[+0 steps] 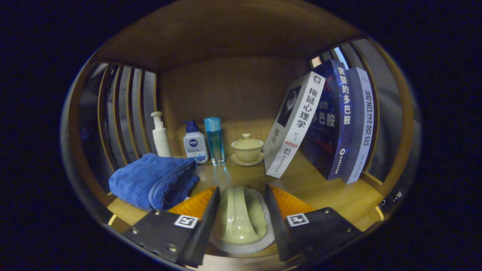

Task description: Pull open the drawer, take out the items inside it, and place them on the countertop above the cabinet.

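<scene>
My gripper [242, 188] is shut on a pale green ceramic spoon [241, 220] with a grey underside. The spoon sits lengthwise between the two fingers, its handle pointing ahead over the wooden countertop [331, 194]. A folded blue towel [154, 180] lies on the countertop just ahead and to the left of the fingers. Beyond the fingers stands a pale yellow lidded teacup on its saucer [247, 149].
Along the back wall stand a white pump bottle [160, 136], a white bottle with a blue cap [194, 145] and a clear blue bottle [214, 141]. Three books [339, 120] lean at the right. Slatted wooden sides [124, 113] close the niche.
</scene>
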Tool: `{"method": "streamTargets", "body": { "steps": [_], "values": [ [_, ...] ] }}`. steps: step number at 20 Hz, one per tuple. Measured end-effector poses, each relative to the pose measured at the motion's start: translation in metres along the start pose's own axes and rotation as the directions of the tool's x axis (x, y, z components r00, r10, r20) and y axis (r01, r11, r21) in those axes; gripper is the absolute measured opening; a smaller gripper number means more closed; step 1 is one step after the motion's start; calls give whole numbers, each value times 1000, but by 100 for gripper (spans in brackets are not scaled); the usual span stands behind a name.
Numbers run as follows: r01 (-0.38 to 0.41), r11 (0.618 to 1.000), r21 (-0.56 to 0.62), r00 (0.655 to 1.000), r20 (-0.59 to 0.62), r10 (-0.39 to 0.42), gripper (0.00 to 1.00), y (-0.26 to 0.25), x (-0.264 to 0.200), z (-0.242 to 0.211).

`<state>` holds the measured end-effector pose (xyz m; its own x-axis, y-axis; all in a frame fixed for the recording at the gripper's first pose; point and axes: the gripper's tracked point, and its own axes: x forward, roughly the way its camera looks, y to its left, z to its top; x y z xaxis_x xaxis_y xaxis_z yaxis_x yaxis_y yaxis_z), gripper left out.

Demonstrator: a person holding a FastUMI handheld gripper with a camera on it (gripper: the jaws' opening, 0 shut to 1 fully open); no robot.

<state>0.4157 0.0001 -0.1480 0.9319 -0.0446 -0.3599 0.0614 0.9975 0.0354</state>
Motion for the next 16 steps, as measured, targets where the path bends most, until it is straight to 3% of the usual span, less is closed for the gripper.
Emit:
{"method": "streamTargets", "body": {
  "steps": [3, 7, 9, 16],
  "values": [
    [-13, 999, 40, 996, 84, 9, 83, 1, -17, 29],
    [-2, 1000, 28, 981, 193, -3, 84, 0, -49, 67],
    [6, 1000, -10, 975, 222, -4, 88, 3, -64, 82],
    [36, 994, -102, 951, 310, -3, 88, 15, -125, 122]
  ]
}}
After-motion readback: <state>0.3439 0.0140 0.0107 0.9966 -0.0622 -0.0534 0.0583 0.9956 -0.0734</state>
